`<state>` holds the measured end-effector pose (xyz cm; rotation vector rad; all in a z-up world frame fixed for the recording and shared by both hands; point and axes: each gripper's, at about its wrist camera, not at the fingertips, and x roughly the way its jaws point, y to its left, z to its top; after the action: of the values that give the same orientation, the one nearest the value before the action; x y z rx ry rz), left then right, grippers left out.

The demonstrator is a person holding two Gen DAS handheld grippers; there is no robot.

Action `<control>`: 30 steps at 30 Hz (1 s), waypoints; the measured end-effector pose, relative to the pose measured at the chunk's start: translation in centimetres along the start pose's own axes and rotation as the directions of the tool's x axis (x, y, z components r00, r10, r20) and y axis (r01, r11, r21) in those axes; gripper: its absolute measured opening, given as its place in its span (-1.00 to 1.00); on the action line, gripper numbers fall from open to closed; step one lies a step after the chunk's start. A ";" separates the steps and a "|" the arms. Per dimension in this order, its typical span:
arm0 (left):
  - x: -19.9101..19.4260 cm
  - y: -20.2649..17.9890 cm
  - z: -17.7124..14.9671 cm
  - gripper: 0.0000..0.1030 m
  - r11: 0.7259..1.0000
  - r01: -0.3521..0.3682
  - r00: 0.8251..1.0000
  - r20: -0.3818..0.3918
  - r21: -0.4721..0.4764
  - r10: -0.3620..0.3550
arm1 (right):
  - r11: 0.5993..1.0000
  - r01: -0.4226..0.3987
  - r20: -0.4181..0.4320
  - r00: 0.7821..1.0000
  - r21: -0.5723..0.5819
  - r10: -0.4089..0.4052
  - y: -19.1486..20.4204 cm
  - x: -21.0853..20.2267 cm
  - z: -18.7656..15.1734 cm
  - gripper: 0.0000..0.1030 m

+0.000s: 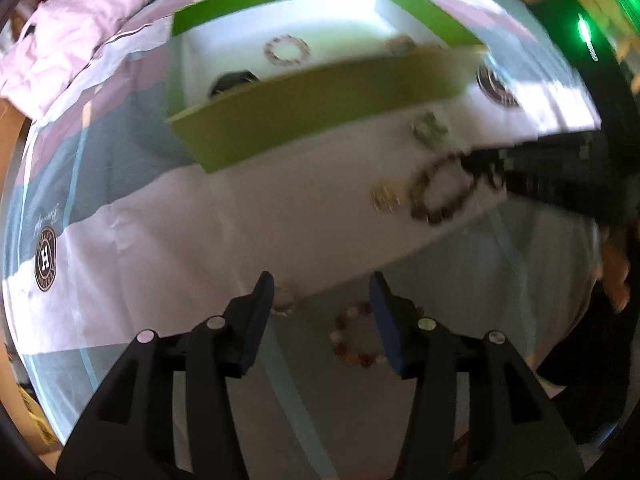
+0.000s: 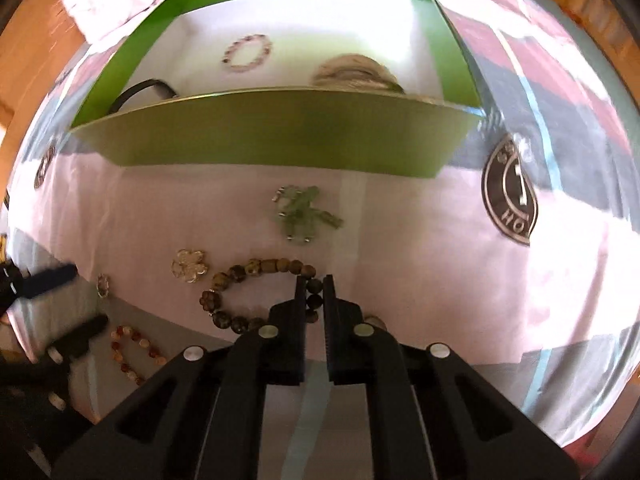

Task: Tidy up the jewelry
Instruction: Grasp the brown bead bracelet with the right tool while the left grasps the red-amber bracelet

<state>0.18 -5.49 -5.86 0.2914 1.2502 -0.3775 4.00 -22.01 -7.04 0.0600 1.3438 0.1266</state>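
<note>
My right gripper [image 2: 316,282] is shut on the right side of a dark brown bead bracelet [image 2: 240,276], which lies on the bedsheet in front of the green box [image 2: 280,132]. In the left wrist view that same bracelet [image 1: 440,192] sits far right. My left gripper [image 1: 320,284] is open, pointing down over a small red-and-white bead bracelet [image 1: 356,336] that lies between its fingers, untouched. The right wrist view shows this small bracelet [image 2: 134,348] at lower left, beside the left gripper's blue finger [image 2: 52,278].
The box [image 1: 320,104] holds a pink bead bracelet [image 2: 248,54], a black band [image 2: 140,90] and a pale coiled piece [image 2: 352,72]. On the sheet lie a green stone piece [image 2: 306,216], a clear flower [image 2: 190,266] and a small clear trinket [image 2: 104,285]. A pillow [image 1: 80,32] lies far left.
</note>
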 end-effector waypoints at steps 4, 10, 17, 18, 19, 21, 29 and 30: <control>1.2 -0.9 -0.7 -0.02 0.999 0.003 0.999 -0.051 0.046 0.000 | 1.000 -0.014 0.011 1.000 0.018 0.014 -0.7 -0.7 0.2 -0.65; 2.4 -1.8 -1.9 -0.02 0.995 -0.002 0.995 -0.100 0.100 0.012 | 1.000 -0.019 0.025 1.000 0.005 0.019 -1.3 -1.6 0.2 -0.57; 2.9 -2.4 -2.3 -0.50 0.995 0.009 0.995 -0.099 0.097 0.000 | 1.000 -0.003 0.000 1.000 0.000 0.003 0.5 -0.4 0.8 -0.57; 2.9 -2.5 -2.2 -0.68 0.995 0.011 0.996 -0.093 0.098 -0.002 | 1.000 -0.004 0.001 1.000 0.003 0.004 0.5 -0.5 0.8 -0.57; 2.9 -2.5 -2.1 -0.73 0.995 0.011 0.996 -0.091 0.097 -0.002 | 1.000 -0.005 0.002 1.000 0.004 0.005 0.5 -0.5 0.8 -0.57; 3.0 -2.6 -2.0 -0.78 0.996 0.005 0.997 -0.082 0.090 0.003 | 1.000 -0.005 0.006 1.000 0.007 0.005 0.5 -0.6 0.6 -0.57; 1.6 0.4 0.7 -0.85 0.995 0.023 0.999 0.045 -0.095 -0.019 | 1.000 -0.012 0.030 1.000 0.017 0.011 0.0 -1.1 0.7 -0.57; 1.1 0.7 1.0 -0.84 0.993 0.051 0.997 0.065 -0.109 -0.044 | 1.000 -0.013 0.033 0.999 0.019 0.013 -0.2 -1.4 0.6 -0.57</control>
<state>1.66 -5.39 -6.59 0.1542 1.2130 -0.3539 4.32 -22.40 -5.55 0.0864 1.3123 0.1234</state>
